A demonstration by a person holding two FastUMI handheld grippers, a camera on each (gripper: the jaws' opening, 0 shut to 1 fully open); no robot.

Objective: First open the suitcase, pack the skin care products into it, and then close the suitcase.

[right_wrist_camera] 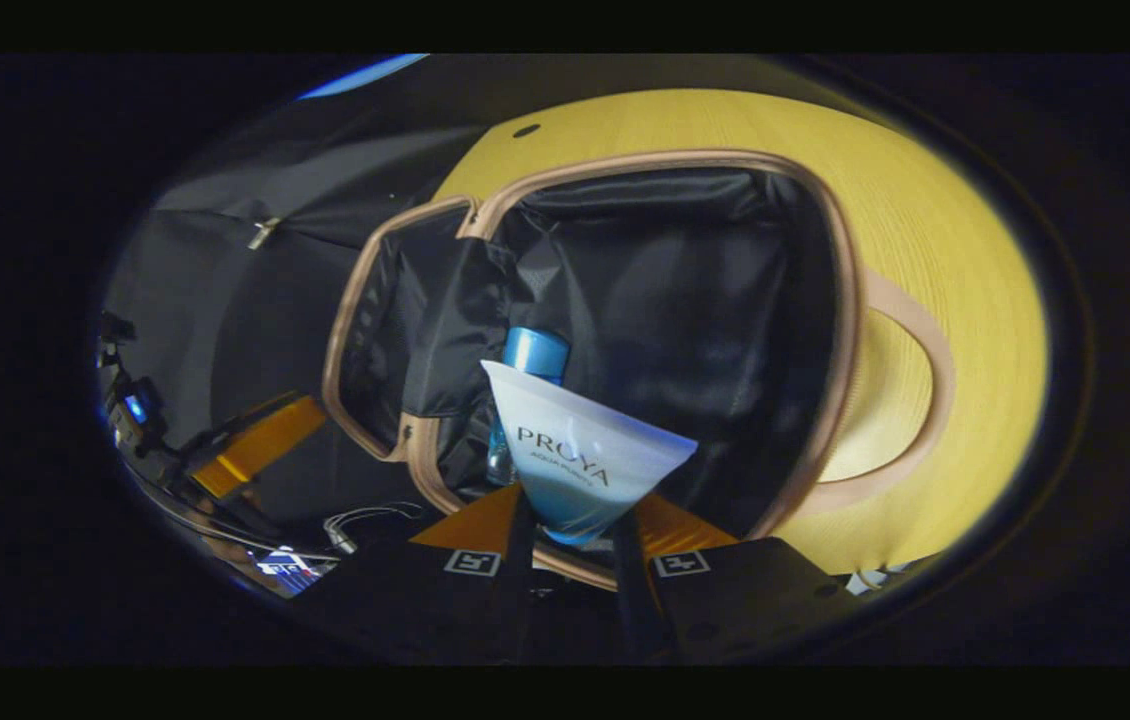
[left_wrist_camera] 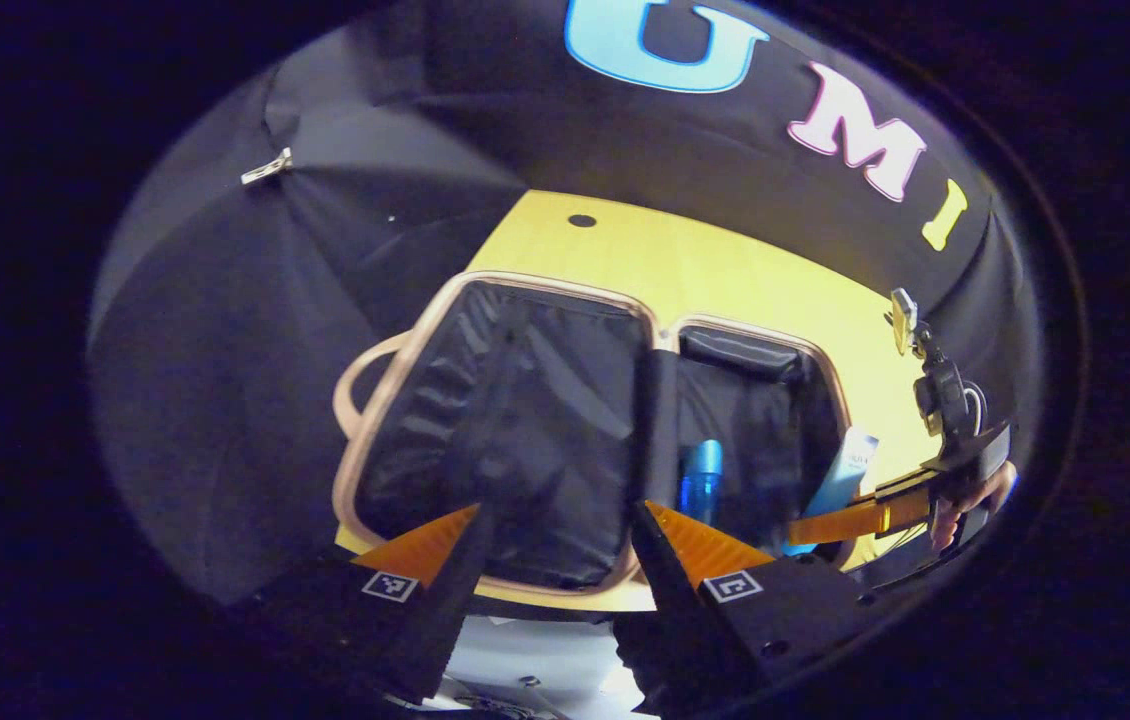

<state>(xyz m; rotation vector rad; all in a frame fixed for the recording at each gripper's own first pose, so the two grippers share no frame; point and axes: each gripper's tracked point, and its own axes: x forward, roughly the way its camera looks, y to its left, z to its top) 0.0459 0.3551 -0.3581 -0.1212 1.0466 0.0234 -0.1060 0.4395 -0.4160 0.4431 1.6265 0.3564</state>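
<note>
The suitcase (left_wrist_camera: 405,400) lies open on the yellow table, both black-lined halves facing up inside a tan rim (right_wrist_camera: 845,300). A blue bottle (left_wrist_camera: 702,480) lies in one half, next to the centre divider; in the right gripper view the bottle (right_wrist_camera: 533,355) shows just behind the tube. My right gripper (right_wrist_camera: 573,525) is shut on the lower end of a white-and-blue tube (right_wrist_camera: 580,450), holding it over that half's near rim. In the left gripper view the tube (left_wrist_camera: 850,465) and right gripper (left_wrist_camera: 830,525) show at the suitcase's right edge. My left gripper (left_wrist_camera: 555,510) stands open over the other half's front edge, holding nothing.
The yellow table (left_wrist_camera: 725,270) has a small round hole (left_wrist_camera: 581,220) near the back. Black cloth walls close in behind and to the left, with a metal clip (left_wrist_camera: 267,166). A tan carry handle (right_wrist_camera: 925,390) lies flat on the table beside the suitcase.
</note>
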